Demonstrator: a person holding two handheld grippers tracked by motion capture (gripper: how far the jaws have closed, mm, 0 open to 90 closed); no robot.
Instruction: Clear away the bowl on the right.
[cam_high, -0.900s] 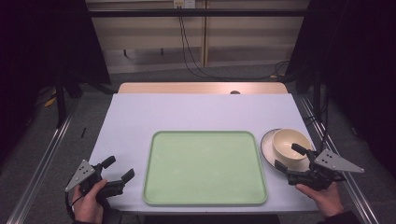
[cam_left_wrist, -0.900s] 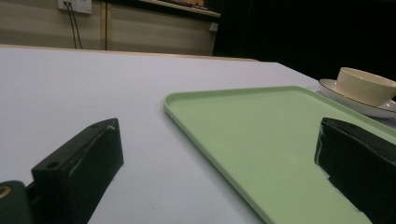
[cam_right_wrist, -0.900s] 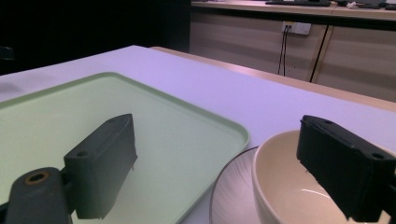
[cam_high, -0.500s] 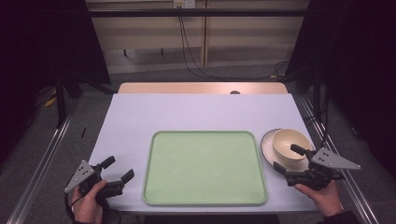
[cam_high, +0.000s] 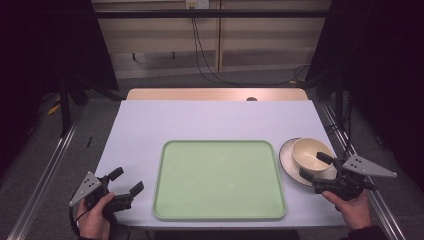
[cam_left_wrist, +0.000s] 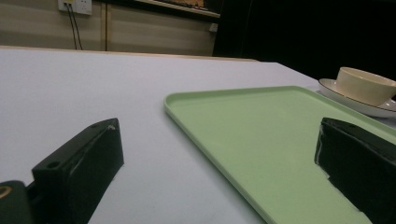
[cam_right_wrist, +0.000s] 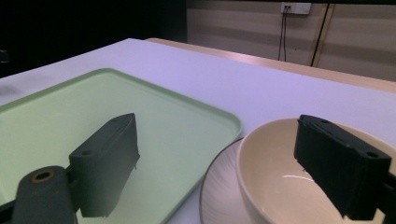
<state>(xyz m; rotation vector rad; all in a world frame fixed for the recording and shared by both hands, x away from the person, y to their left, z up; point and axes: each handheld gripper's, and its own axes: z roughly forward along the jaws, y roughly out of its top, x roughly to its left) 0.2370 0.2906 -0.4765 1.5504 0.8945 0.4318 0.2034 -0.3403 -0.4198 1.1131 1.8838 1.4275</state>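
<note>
A light green tray (cam_high: 220, 180) lies in the middle of the white table, bare inside; its rim shows in the left gripper view (cam_left_wrist: 224, 121) and the right gripper view (cam_right_wrist: 154, 98). Right of it a cream bowl (cam_high: 311, 153) sits on a white saucer (cam_high: 289, 159). My right gripper (cam_high: 315, 166) is open at the bowl's near side, one jaw over the bowl (cam_right_wrist: 271, 186), the other over the saucer's (cam_right_wrist: 219, 186) left edge. My left gripper (cam_high: 126, 181) is open, low at the tray's front left corner, holding nothing. From there the bowl (cam_left_wrist: 364, 85) and saucer (cam_left_wrist: 355, 103) show far right.
The white table (cam_high: 210, 120) has a wooden strip along its far edge. Dark curtains stand on both sides, and cables hang down the wall behind. Metal rails run along the floor left and right of the table.
My right gripper has edged slightly left and forward toward the bowl. The left gripper has stayed in place.
</note>
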